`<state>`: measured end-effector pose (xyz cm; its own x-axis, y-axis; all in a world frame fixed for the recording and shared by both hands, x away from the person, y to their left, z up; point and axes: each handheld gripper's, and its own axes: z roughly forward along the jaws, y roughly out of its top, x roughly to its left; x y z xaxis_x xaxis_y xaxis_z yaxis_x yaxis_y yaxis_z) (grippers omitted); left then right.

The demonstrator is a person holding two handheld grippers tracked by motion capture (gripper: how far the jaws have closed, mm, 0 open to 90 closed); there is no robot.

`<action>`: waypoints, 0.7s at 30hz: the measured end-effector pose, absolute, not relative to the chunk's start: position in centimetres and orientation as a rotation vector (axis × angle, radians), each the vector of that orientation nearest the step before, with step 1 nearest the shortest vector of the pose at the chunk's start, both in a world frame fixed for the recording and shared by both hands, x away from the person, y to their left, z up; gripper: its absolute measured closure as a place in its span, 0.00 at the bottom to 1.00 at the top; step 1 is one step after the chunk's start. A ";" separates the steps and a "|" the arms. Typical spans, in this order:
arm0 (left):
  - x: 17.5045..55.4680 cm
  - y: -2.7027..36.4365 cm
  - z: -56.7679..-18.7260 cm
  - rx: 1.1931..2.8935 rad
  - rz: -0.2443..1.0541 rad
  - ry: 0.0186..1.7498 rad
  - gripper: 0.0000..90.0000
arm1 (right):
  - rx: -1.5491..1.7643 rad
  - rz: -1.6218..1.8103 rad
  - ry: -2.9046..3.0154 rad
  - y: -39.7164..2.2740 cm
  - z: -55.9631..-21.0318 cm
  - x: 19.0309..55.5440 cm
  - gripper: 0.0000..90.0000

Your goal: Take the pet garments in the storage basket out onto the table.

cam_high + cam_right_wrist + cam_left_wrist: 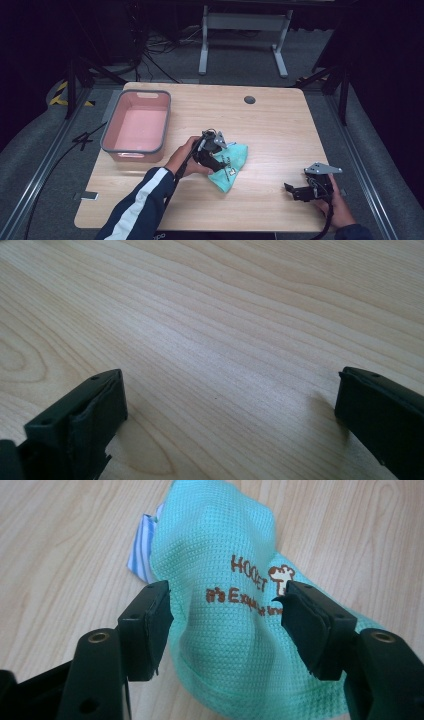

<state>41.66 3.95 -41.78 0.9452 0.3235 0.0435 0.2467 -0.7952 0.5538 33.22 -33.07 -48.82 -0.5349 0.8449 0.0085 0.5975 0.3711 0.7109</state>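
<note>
Now, left gripper (222, 617): jaws apart, straddling teal cloth (235, 630), nothing clamped
right gripper (225, 410): jaws wide, empty, low over table (225, 315)
cloth: mid-table, right of pink bin (136, 125)

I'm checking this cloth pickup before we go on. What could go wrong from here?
The left gripper is open astride a raised fold of the teal cloth; closing may pinch just the top layer, so the cloth could slip or unfold when lifted. If it is meant for the pink bin, a trailing end might catch the rim. The right gripper sits open and apart, giving no support.
</note>
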 end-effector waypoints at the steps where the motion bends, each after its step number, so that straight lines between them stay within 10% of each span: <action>1: 41.6 4.0 -41.7 2.526 0.183 0.402 0.41 | 1.259 0.957 2.280 -33.1 -48.8 33.2 0.01; 21: 39.6 5.3 -40.0 2.566 0.235 0.325 0.34 | 1.260 0.957 2.279 -33.1 -48.8 33.2 0.01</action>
<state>39.57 5.33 -39.98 0.9557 0.2764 0.1012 0.1826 -0.8264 0.5326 33.21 -33.07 -48.82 -0.5347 0.8450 0.0082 0.5976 0.3712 0.7107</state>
